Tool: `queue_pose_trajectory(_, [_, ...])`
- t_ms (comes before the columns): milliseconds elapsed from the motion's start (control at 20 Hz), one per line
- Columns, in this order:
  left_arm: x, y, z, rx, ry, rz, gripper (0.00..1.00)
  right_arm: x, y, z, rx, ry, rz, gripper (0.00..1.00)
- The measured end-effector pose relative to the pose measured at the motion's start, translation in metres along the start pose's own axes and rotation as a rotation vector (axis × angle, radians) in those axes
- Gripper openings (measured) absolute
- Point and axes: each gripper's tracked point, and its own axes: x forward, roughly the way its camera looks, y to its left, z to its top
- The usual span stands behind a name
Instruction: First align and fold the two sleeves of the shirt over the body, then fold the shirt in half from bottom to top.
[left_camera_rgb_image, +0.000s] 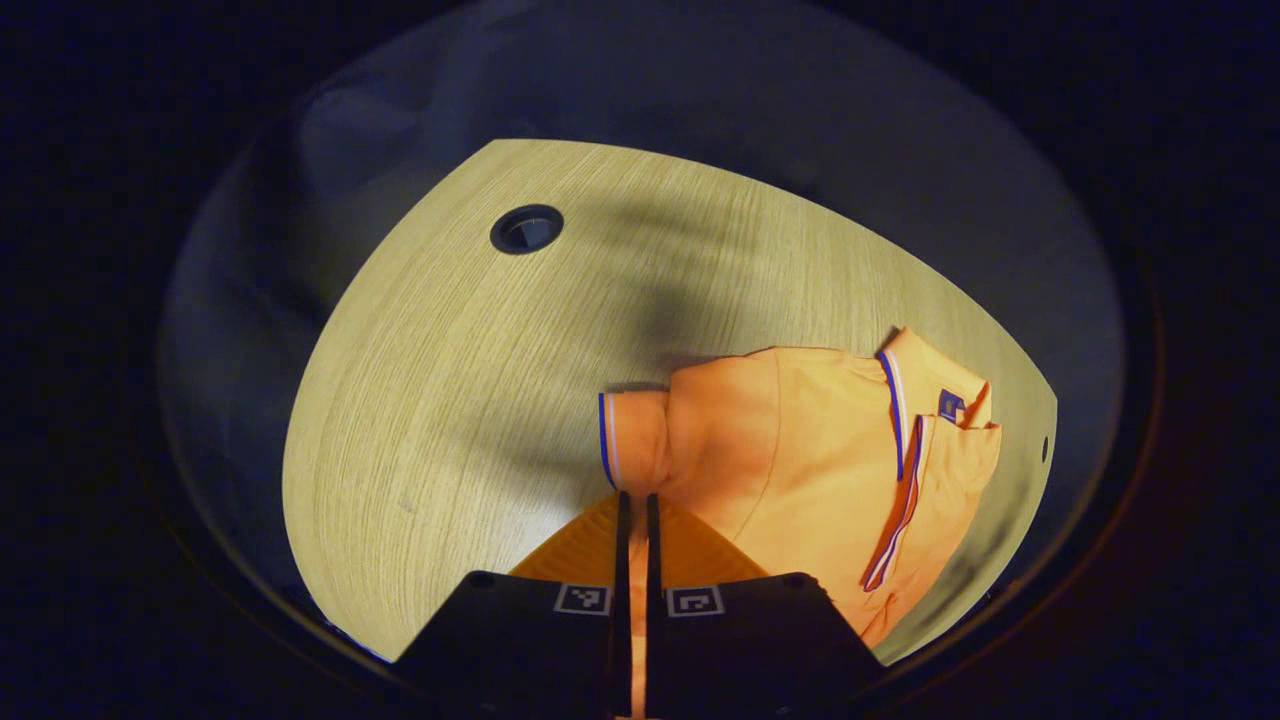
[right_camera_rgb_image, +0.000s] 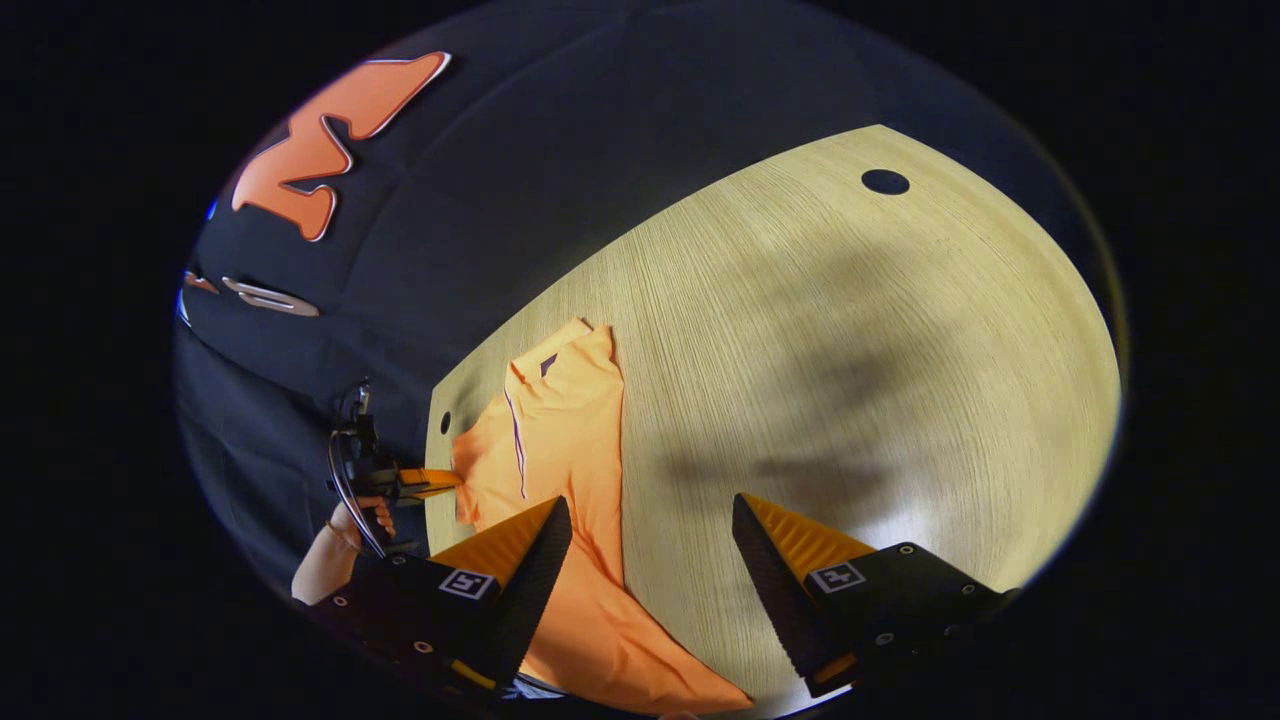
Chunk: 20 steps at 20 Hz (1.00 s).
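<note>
Orange shirt (left_camera_rgb_image: 800, 450) near table (left_camera_rgb_image: 450, 400) edge, collar far. L gripper (left_camera_rgb_image: 636, 520) pinched on fabric by sleeve (left_camera_rgb_image: 630, 440), nearer. R gripper (right_camera_rgb_image: 650, 540) spread wide, over shirt's other edge.

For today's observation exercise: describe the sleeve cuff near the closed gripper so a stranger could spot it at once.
Start at the wooden table, then find the orange shirt lying on it. At the shirt's edge, just ahead of the left gripper, the sleeve cuff ends in a blue-and-white stripe, well away from the striped collar.
</note>
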Motion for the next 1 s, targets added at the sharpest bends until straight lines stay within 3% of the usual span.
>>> queue_pose_trajectory(250, [-0.044, -0.058, 0.003, 0.086, -0.051, -0.103, 0.06, -0.011, 0.0, -0.001, -0.004, -0.015, 0.011, 0.98])
queue_pose_trajectory(400, [-0.073, -0.145, -0.022, 0.116, -0.001, -0.332, 0.05, -0.021, 0.0, -0.006, -0.01, -0.017, 0.018, 0.98])
queue_pose_trajectory(500, [-0.088, -0.196, -0.05, 0.146, 0.058, -0.445, 0.06, -0.027, 0.0, -0.009, -0.022, -0.019, 0.014, 0.98])
queue_pose_trajectory(600, [-0.124, -0.217, -0.062, 0.183, 0.069, -0.527, 0.68, -0.033, 0.0, -0.013, -0.031, -0.024, 0.011, 0.98])
queue_pose_trajectory(650, [-0.109, -0.23, -0.072, 0.203, 0.059, -0.518, 1.0, -0.036, 0.0, -0.016, -0.034, -0.025, 0.01, 0.98])
queue_pose_trajectory(800, [-0.101, -0.22, -0.078, 0.25, 0.02, -0.467, 0.99, -0.044, 0.0, -0.023, -0.058, -0.031, -0.01, 0.99])
queue_pose_trajectory(1000, [-0.126, -0.182, -0.086, 0.214, -0.028, -0.457, 0.98, -0.053, 0.007, -0.031, -0.088, -0.047, -0.029, 0.98])
